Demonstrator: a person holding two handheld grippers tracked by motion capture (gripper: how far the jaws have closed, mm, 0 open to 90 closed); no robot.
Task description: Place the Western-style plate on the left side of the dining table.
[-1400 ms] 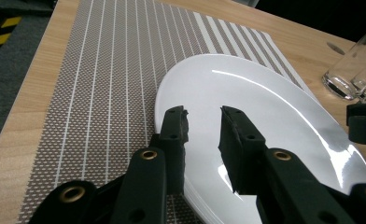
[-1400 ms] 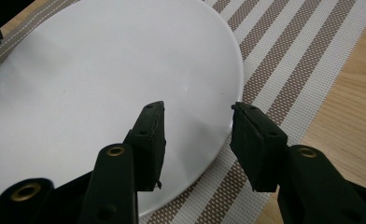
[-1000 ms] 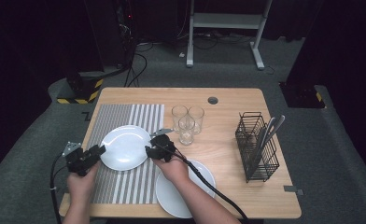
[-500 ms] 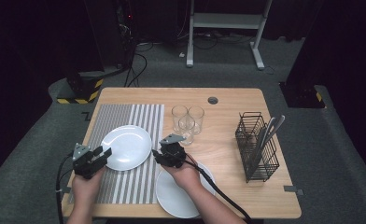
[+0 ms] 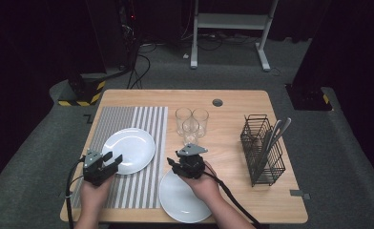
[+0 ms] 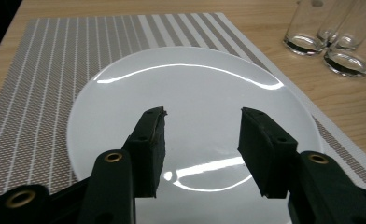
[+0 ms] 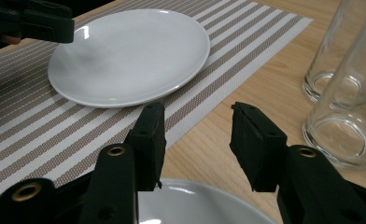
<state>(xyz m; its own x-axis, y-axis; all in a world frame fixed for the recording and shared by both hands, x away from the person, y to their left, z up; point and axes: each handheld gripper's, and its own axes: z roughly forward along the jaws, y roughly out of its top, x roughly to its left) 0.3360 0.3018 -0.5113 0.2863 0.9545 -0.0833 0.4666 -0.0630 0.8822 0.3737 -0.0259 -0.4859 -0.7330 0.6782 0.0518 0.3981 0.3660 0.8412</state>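
Observation:
A white plate (image 5: 129, 150) (image 6: 190, 93) (image 7: 130, 51) lies on the striped placemat (image 5: 128, 119). My left gripper (image 5: 112, 159) (image 6: 202, 126) hovers at the plate's near-left rim. Its jaws have just been opening, they stand open, and nothing is between them. My right gripper (image 5: 173, 165) (image 7: 197, 121) is open and empty over bare wood between the mat's right edge and a second white plate (image 5: 182, 198) (image 7: 195, 205) at the table's near edge. The left gripper (image 7: 31, 21) also shows in the right gripper view, beyond the plate on the mat.
Three clear glasses (image 5: 191, 123) (image 6: 330, 37) (image 7: 344, 93) stand close together just beyond my right gripper. A black wire basket (image 5: 264, 152) holding cutlery (image 5: 275, 131) stands at the right side of the table.
Both hands have shifted to the right and a little toward the near edge. The left jaws stand wider apart than before. The plate on the mat has not moved.

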